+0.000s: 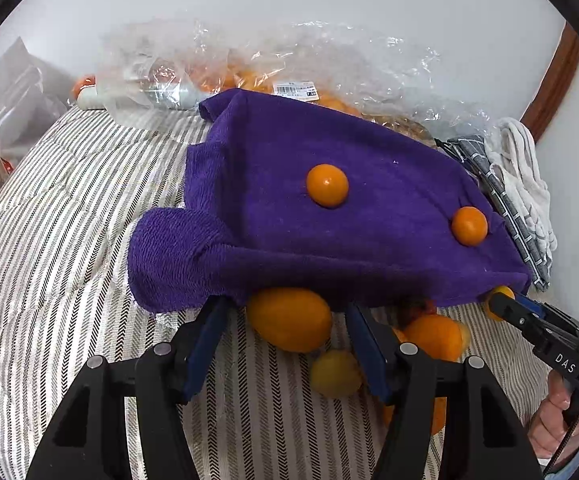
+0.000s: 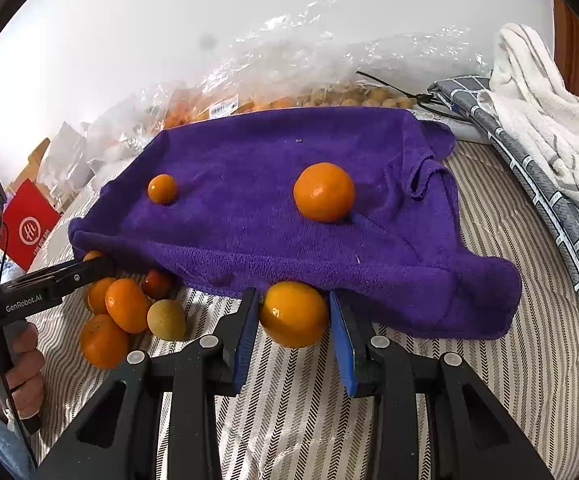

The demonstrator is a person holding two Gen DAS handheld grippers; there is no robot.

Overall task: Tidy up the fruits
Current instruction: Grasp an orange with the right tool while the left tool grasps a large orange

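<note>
A purple towel lies raised on the striped cloth, with two oranges on top of it. My left gripper stands open at the towel's front edge. An orange sits between its fingers with a gap on each side. The left gripper also shows from the side, its tip under the towel. My right gripper is shut on an orange, pads against both sides. Loose oranges, a yellowish fruit and a red one lie in a pile.
Clear plastic bags of fruit lie against the wall behind the towel. A grey checked cloth and a white cloth sit at the right. A red box stands at the left. A person's hand holds the left gripper.
</note>
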